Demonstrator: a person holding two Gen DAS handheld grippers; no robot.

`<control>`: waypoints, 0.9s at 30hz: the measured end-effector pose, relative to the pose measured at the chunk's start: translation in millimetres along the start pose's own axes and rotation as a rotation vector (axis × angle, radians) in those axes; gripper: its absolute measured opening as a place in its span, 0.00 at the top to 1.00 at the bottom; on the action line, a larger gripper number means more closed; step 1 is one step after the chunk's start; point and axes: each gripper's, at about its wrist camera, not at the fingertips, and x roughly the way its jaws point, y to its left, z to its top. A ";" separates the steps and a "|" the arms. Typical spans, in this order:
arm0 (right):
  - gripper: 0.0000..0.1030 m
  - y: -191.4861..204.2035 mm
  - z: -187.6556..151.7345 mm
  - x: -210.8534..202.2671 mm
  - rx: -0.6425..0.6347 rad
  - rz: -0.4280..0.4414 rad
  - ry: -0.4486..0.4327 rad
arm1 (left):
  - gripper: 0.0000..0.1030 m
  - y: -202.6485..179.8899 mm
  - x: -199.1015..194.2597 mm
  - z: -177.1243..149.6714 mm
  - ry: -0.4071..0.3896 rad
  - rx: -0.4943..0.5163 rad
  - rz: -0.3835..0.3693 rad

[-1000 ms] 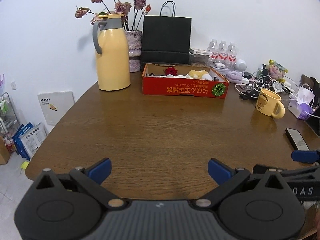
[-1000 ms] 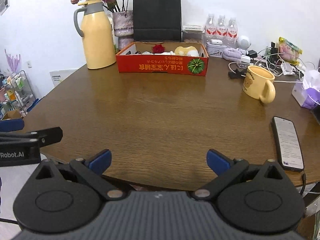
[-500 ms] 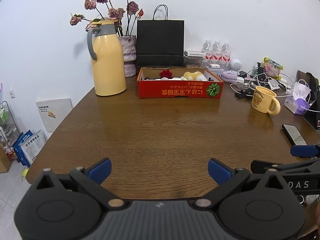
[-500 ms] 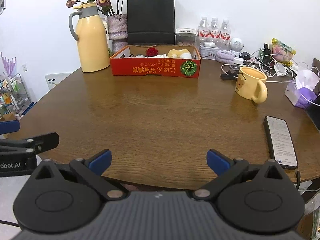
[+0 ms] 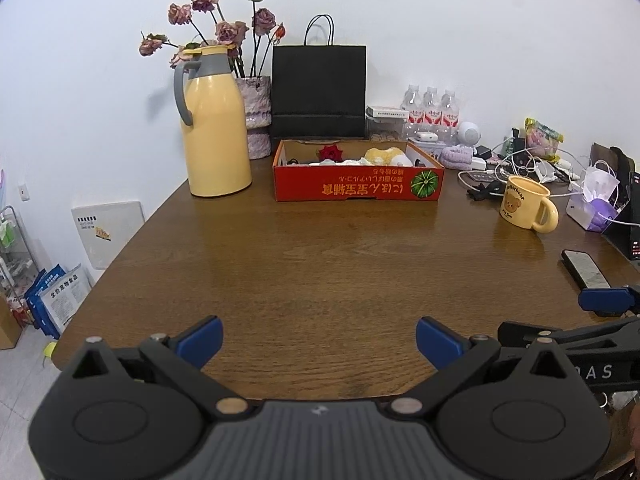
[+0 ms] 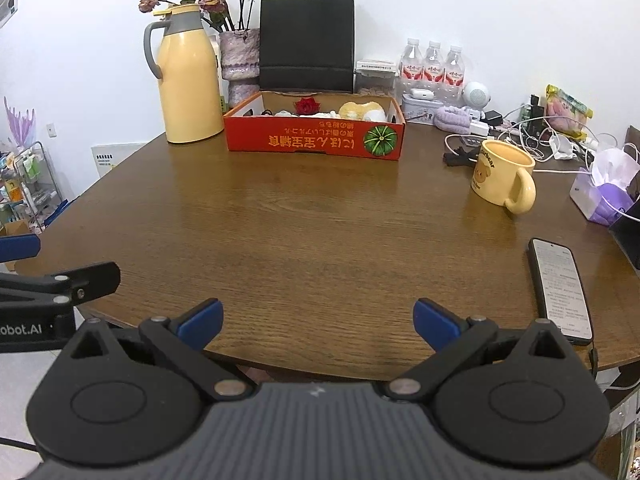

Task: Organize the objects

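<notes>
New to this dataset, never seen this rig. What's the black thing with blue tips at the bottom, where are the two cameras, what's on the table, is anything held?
There is no robot arm: a person carries a handheld two-finger gripper in each hand. Each picture comes from a fisheye camera on one gripper, looking forward along its fingers, so the black body with blue tips at the bottom is the gripper itself.

The left gripper and the right gripper are both open and hold nothing. Each also shows at the edge of the other's view.

On the wooden table stand a yellow thermos jug, a vase of dried flowers, a black paper bag, a red cardboard box with small items inside, a yellow mug, a phone, water bottles and a tangle of cables.
</notes>
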 end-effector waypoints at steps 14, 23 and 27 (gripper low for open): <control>0.00 -0.2 1.4 -1.3 -0.017 -0.004 -0.017 | 0.00 0.6 -0.5 -0.2 -0.006 -0.002 -0.007; 0.00 -8.6 2.5 1.3 0.034 0.034 0.005 | 0.00 -0.6 1.1 -1.7 0.000 0.000 -0.005; 0.00 -6.7 0.8 3.2 0.037 0.045 0.017 | 0.00 -0.7 0.4 -2.9 -0.002 0.005 -0.007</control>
